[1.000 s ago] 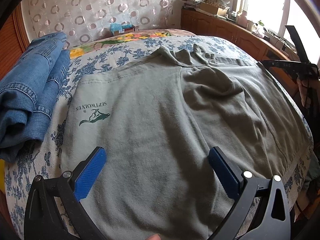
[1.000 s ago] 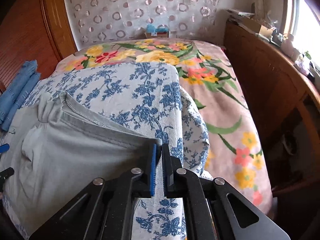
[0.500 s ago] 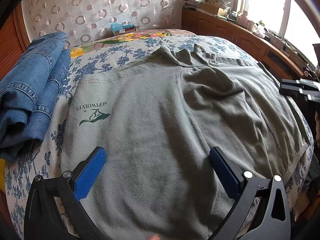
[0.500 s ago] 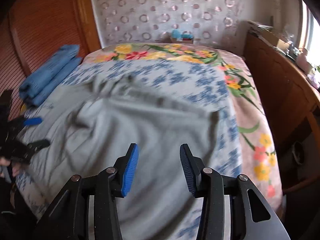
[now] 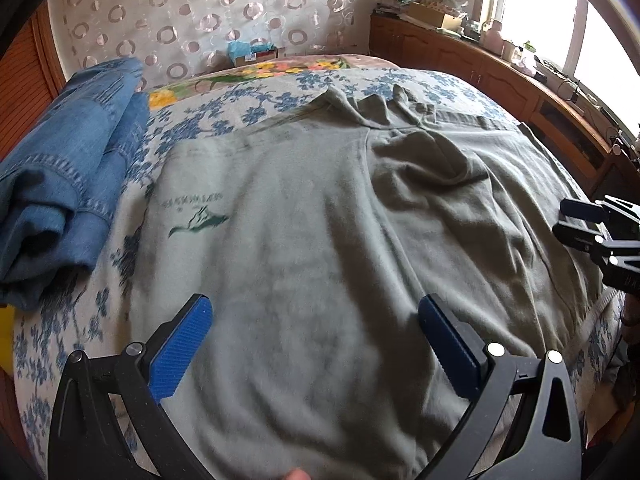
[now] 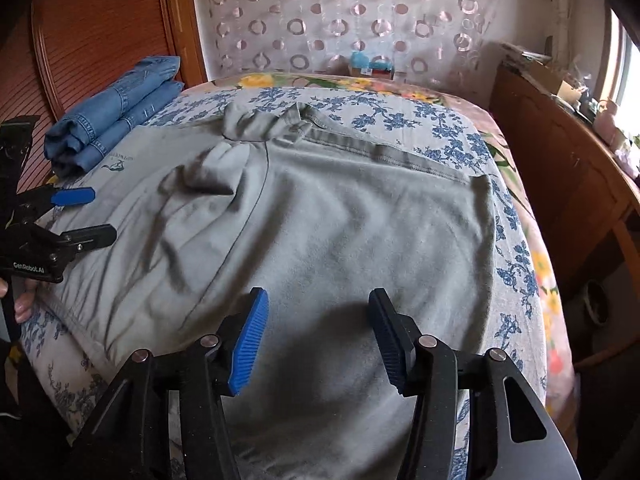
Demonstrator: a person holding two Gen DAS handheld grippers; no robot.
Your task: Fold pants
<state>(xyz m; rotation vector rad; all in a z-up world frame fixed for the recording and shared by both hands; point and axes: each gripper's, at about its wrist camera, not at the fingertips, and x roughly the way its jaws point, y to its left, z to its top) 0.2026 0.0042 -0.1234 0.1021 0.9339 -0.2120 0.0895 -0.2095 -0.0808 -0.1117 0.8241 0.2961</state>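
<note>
The grey-green pants [image 6: 340,240] now lie spread across the blue-flowered bedspread [image 6: 448,128] on the bed, waistband toward the far wall, one leg's cloth rumpled near the crotch seam. A second ago our right gripper [image 6: 318,334] was pinched shut on the hem at the bed's edge; it has since let go and pulled back, and its blue pads now stand apart above the flat cloth, holding nothing. Our left gripper [image 5: 314,342] has barely moved and hangs wide open over the leg with the green logo [image 5: 198,220], empty too. We judge the straightening tug finished and the first fold not yet begun, so both grippers are free to take matching edges. A stack of folded jeans [image 5: 68,160] sits to the left, just beside the pants.
</note>
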